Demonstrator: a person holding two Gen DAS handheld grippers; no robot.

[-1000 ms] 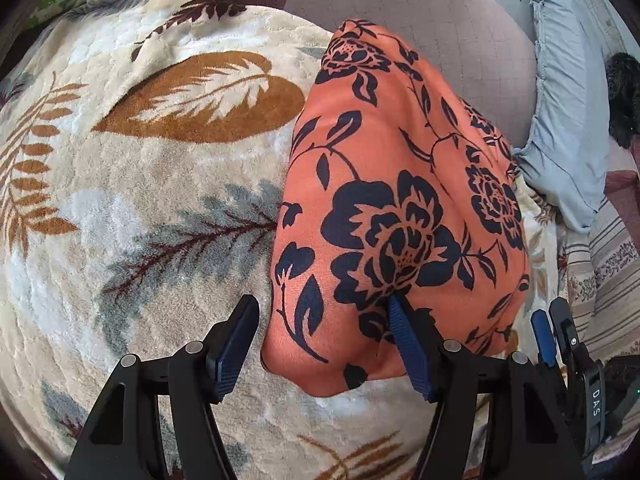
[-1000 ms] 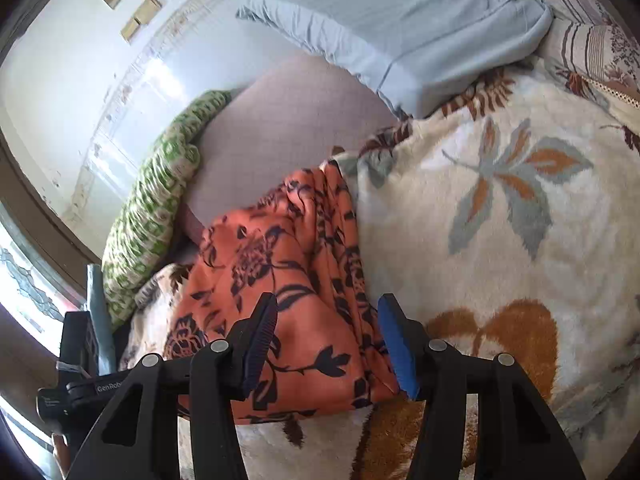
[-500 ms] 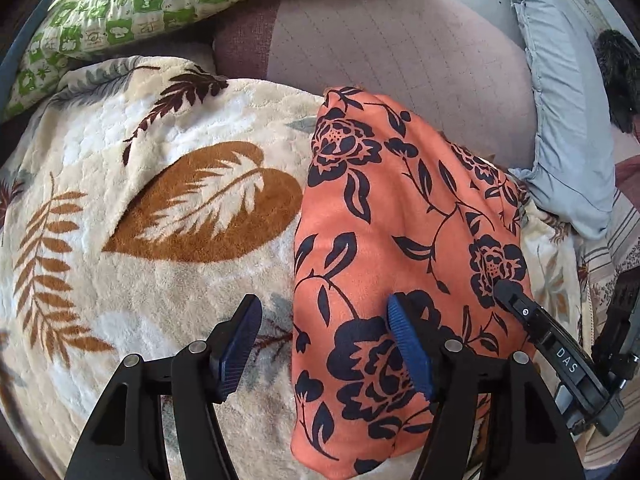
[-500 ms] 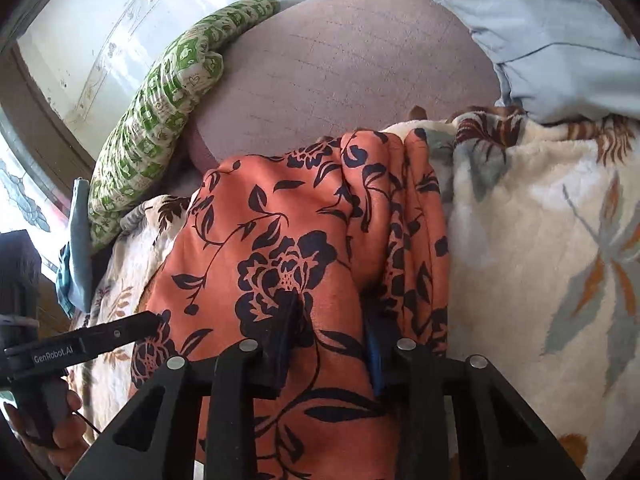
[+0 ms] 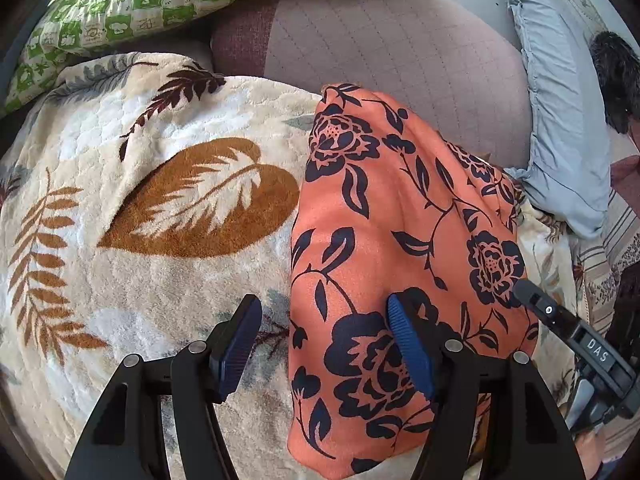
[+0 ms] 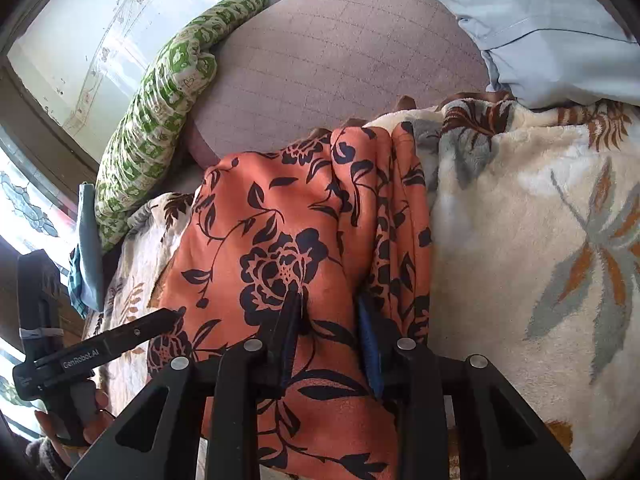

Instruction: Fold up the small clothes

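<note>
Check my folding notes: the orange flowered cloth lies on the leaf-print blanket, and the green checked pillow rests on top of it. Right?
Not quite. The orange flowered cloth does lie on the leaf-print blanket, but the green checked pillow lies apart, behind the blanket, as the left wrist view shows.

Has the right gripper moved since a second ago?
Yes. The right gripper has moved from the orange garment's edge beside the blanket inward onto it, jaws closing on a fold.
</note>
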